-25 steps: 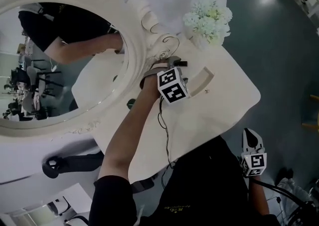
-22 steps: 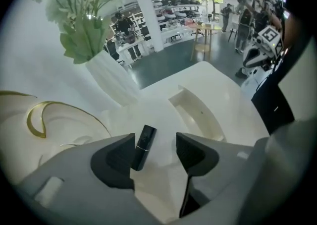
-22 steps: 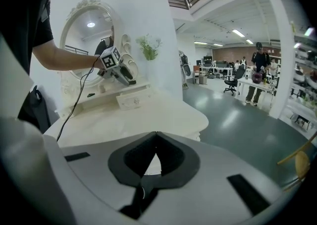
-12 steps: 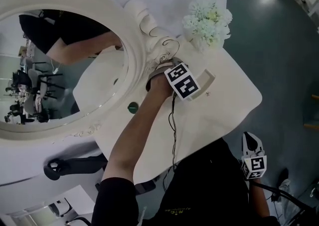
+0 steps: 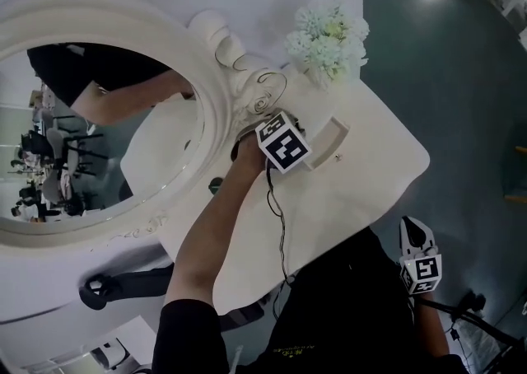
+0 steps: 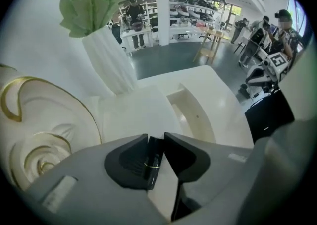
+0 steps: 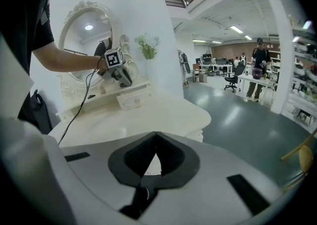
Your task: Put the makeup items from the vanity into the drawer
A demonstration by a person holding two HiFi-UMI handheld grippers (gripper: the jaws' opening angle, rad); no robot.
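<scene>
Gold-edged cream scrollwork of the mirror frame curls just to the left of the left gripper, and a white vase of pale green flowers stands ahead of it, slightly left.

The left gripper's jaws have just been closing and now pinch a slim black tube with a thin gold ring round it, probably a lipstick or liner. The tube fills the narrow slot between the two dark pads. Its long axis runs along that slot, from the tips back toward the gripper's body, so it points much the way the gripper does, steeply down at the vanity top.

The move to come turns on what lies to the right. The small curved drawer stands open just beyond the jaw tips and to their right, near but not under them. Its pale inside looks bare where it shows. My judgement is that a short carry forward and rightward would bring the tube over the opening. With the tube hanging lengthwise, it would go in end first unless the wrist is tipped to lay it along the drawer.

Farthest right, the right gripper is held low at the person's side, off the vanity's front edge and well apart from the drawer. Its jaw tips meet with nothing between them. The left gripper is much the nearer to the drawer and already has the item.
</scene>
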